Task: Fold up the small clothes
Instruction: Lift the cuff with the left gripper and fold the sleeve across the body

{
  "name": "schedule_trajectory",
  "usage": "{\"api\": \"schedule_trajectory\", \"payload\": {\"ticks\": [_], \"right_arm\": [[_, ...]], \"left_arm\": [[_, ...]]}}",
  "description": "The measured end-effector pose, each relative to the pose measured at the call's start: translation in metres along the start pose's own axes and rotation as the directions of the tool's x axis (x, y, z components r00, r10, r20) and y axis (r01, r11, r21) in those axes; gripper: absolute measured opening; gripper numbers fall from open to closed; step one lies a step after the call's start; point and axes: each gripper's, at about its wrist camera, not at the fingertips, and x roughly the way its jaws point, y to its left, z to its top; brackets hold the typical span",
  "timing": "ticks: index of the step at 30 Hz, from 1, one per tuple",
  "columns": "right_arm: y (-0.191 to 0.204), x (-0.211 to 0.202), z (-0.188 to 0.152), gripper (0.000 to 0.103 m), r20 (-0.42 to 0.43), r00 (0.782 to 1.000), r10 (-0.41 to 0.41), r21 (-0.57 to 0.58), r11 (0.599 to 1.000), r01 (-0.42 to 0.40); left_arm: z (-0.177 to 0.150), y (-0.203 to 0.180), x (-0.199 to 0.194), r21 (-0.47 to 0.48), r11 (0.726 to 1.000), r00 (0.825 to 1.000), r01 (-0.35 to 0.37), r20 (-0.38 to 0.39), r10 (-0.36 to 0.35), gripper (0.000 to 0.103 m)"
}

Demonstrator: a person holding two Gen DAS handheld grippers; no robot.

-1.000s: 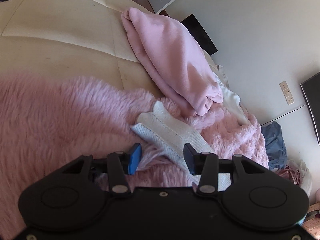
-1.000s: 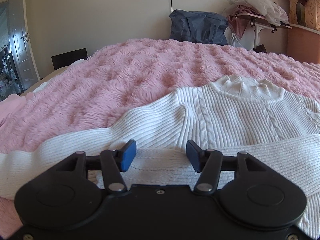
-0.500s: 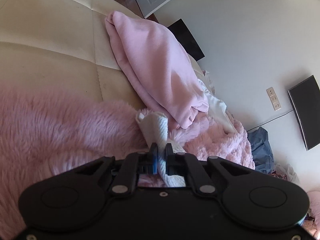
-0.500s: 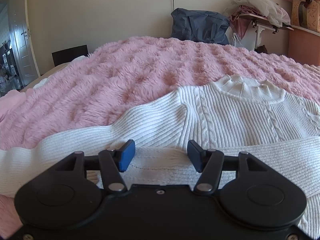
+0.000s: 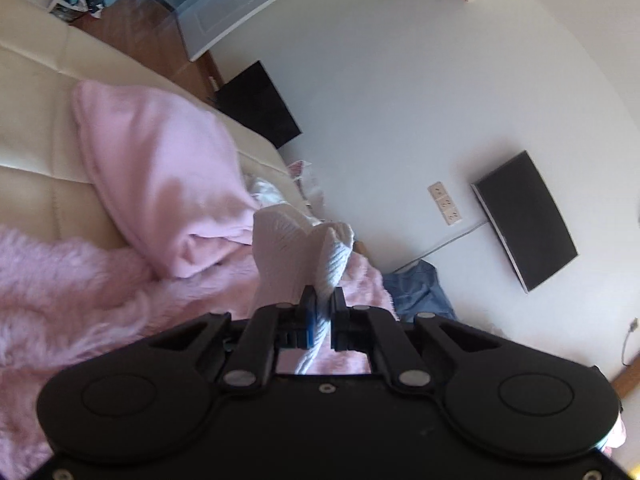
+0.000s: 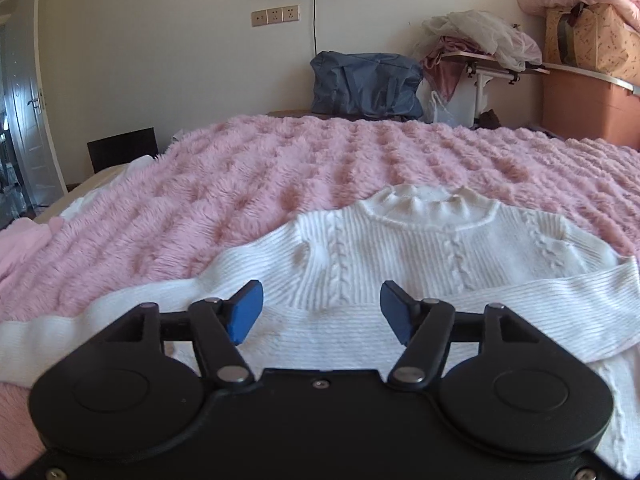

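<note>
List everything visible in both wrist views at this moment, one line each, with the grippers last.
sweater: one, white, flat on blanket; cuff lifted in left view
blanket: one, fluffy pink, covering bed
folded cloth: one, pale pink, on cream mattress
bag: one, blue, by far wall
screen: one, black, on wall
sockets: one strip, beige, on wall
box: one, orange, far right
left gripper: black, blue pads, shut on sweater cuff
right gripper: black, blue pads, opening above sweater, holding nothing
</note>
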Motion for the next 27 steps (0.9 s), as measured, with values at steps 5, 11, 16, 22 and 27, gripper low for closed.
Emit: {"api": "schedule_trajectory", "payload": {"ticks": [5,11,16,22,27], "right_arm": [[-0.006,0.005,-0.005,0.066,0.003,0.998,0.067,-0.046,0.997,-0.067],[0.009,0.024,-0.018,0.066,-0.095,0.993,0.076,-0.136,0.987,-0.089],[0.003,0.031,-0.025,0.067,-0.106,0.99,0.097,-0.096,0.99,-0.108],[-0.029,0.011,-0.012,0.066,-0.062,0.984,0.165,0.003,0.986,-0.166],[-0.089,-0.019,-0.005,0.066,-0.067,0.988,0.141,0.026,0.99,-0.14]], "left_arm": [[-0.015,-0.057,0.012,0.035,0.991,0.991,0.126,-0.05,-0.124,0.003],[-0.047,-0.114,0.034,0.047,0.97,0.961,0.238,-0.155,-0.228,0.003],[-0.084,-0.152,0.055,0.025,0.947,0.92,0.319,-0.25,-0.303,0.003],[-0.14,-0.204,0.08,0.002,0.92,0.856,0.392,-0.366,-0.364,0.003],[-0.203,-0.252,0.105,-0.035,0.889,0.784,0.457,-0.457,-0.421,0.003]]}}
